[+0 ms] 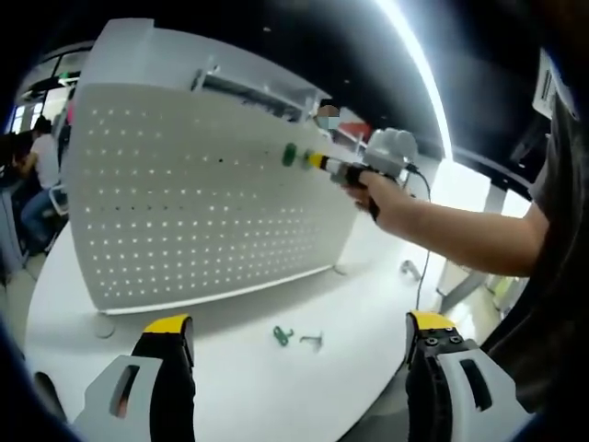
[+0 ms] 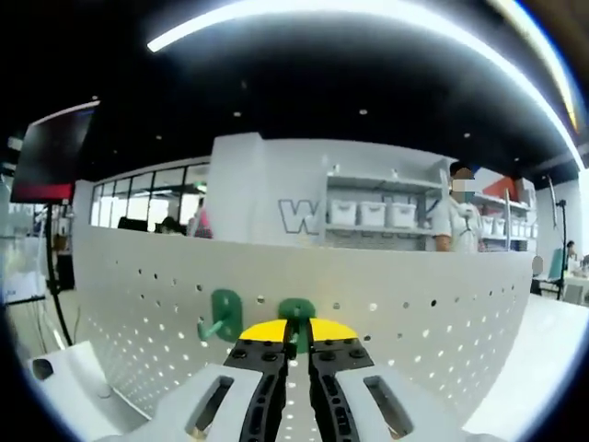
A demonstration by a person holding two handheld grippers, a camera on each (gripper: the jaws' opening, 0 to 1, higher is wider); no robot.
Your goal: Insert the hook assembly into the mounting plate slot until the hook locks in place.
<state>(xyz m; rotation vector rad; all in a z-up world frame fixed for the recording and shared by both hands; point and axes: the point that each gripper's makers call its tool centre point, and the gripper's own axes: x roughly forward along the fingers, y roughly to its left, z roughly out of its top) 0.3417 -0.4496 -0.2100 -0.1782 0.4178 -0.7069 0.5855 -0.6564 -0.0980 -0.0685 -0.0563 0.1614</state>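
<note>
The right gripper (image 2: 296,354), jaws closed on a green plastic hook (image 2: 296,313), pressed it against the white perforated mounting plate (image 2: 414,304); seating it likely came next. The left gripper (image 1: 299,336) hung open above the bench (image 1: 276,387).

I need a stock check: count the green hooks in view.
3. One hook on the pegboard, one hook in the right gripper at the board, one loose hook on the table. More may be hidden.
</note>
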